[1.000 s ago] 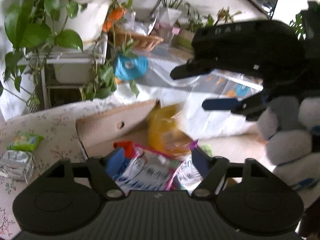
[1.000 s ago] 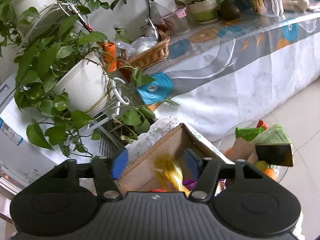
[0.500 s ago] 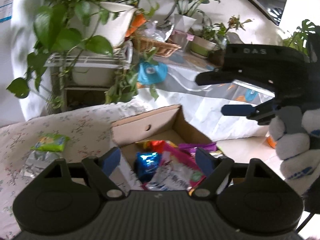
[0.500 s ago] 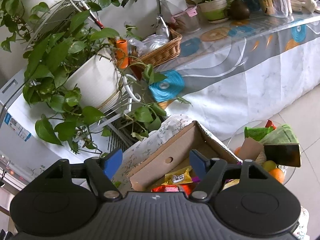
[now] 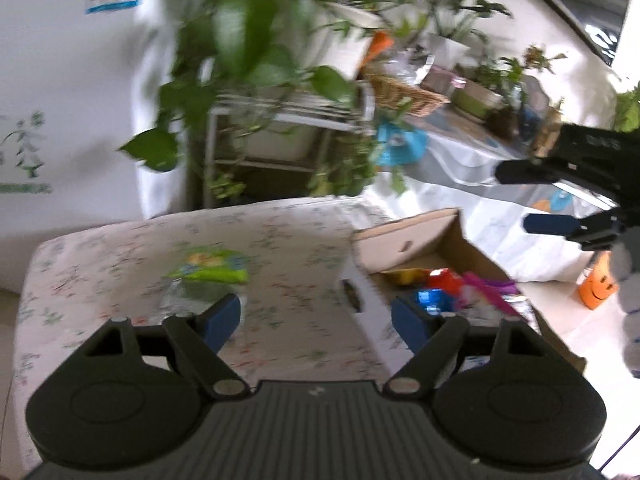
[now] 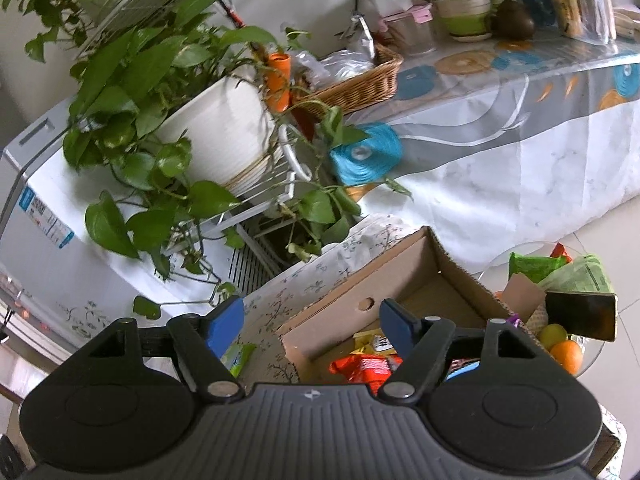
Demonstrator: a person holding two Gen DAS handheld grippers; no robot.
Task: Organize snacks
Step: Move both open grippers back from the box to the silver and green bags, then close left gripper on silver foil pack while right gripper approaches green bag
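Observation:
An open cardboard box (image 5: 404,240) sits on a floral-cloth table (image 5: 280,236) and holds several snack packets, among them a red one (image 5: 444,280) and a blue one (image 5: 430,298). A green snack packet (image 5: 210,266) and a silver packet (image 5: 180,300) lie on the cloth left of the box. My left gripper (image 5: 316,320) is open and empty above the cloth, between those packets and the box. My right gripper (image 6: 312,320) is open and empty above the box (image 6: 400,280); it also shows at the right in the left wrist view (image 5: 552,200). The red packet (image 6: 366,366) and a yellow one (image 6: 370,340) show below it.
A plant stand with a large potted plant (image 6: 216,128) stands behind the table. A long table with a patterned cloth (image 6: 520,120) carries a wicker basket (image 6: 360,80) and pots. A glass bowl of fruit and snacks (image 6: 560,312) sits right of the box.
My left gripper has swung left and back from over the box, so the green and silver packets now lie ahead of it. My right gripper has risen slightly above the box.

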